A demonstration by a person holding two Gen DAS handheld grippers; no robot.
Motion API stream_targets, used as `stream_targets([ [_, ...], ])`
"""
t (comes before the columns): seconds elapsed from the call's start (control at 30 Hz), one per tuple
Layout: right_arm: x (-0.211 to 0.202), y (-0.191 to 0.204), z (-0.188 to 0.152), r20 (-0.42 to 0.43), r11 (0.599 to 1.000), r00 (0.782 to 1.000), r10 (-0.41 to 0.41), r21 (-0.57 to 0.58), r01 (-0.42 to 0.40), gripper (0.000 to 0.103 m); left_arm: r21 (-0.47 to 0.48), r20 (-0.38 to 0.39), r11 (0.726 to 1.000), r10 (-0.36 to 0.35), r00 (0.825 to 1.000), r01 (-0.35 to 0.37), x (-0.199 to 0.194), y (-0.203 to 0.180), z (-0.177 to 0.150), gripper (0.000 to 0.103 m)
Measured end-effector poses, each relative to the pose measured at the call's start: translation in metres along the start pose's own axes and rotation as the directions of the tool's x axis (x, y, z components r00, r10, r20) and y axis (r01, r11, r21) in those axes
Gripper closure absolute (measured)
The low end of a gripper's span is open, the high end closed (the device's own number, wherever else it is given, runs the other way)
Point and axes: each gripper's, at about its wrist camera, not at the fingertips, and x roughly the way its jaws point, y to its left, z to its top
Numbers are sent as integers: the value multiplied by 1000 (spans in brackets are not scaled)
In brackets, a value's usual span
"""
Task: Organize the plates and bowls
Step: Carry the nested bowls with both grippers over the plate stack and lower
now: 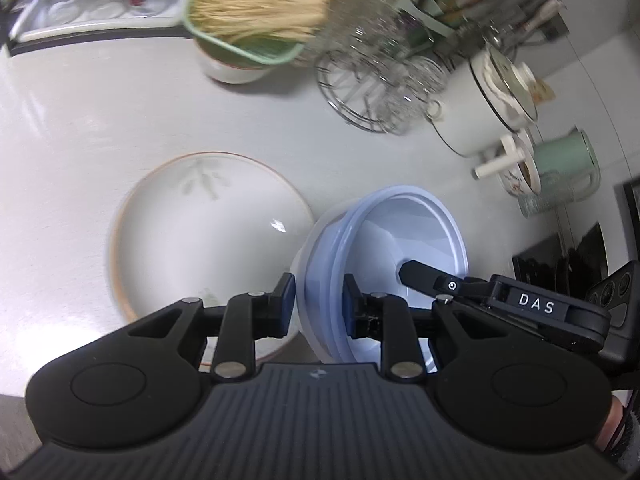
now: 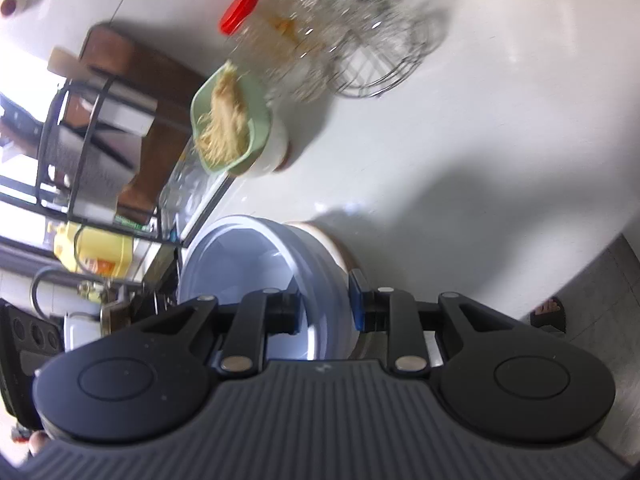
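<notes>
In the left wrist view, the left gripper (image 1: pixel 319 304) is clamped on the near wall of a stack of pale blue bowls (image 1: pixel 400 236), one finger outside the rim and the other inside, with only the wall's thickness between the pads. The stack tilts, its opening facing toward one o'clock, and sits at about four o'clock from a white plate (image 1: pixel 208 236) with an orange rim and a faint leaf print; the bowls' edge overlaps or touches the plate's right side. The right gripper (image 1: pixel 436 280) reaches in from three o'clock, one black finger inside the bowl. In the right wrist view, the right gripper (image 2: pixel 325 304) likewise pinches the bowls (image 2: pixel 256 264) by their wall, jaws nearly closed on it, with the plate (image 2: pixel 332 248) peeking out behind at one o'clock. On the white counter (image 1: pixel 100 120) farther off, at twelve o'clock, a green basket (image 1: pixel 256 16) of pale dry noodles rests on a white bowl (image 1: pixel 232 72). At one o'clock stands a wire rack (image 1: pixel 372 92) of clear glasses, and at two o'clock a white pot (image 1: pixel 488 100) and a green mug (image 1: pixel 568 156).
</notes>
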Motion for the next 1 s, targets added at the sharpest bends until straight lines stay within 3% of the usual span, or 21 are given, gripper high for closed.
stream_targets([
  [0.2, 28, 19, -1, -53, 999, 999, 3, -32, -5, 77, -52, -4, 999, 7, 1000, -7, -9, 31, 2, 76],
  [0.5, 75, 54, 3, -95, 983, 991, -95, -164, 78, 77, -103, -14, 994, 26, 1000, -27, 12, 73, 7, 76],
  [1.0, 102, 49, -10, -112, 980, 982, -153, -148, 136, 77, -117, 1, 992, 35, 999, -35, 36, 98, 9, 76],
])
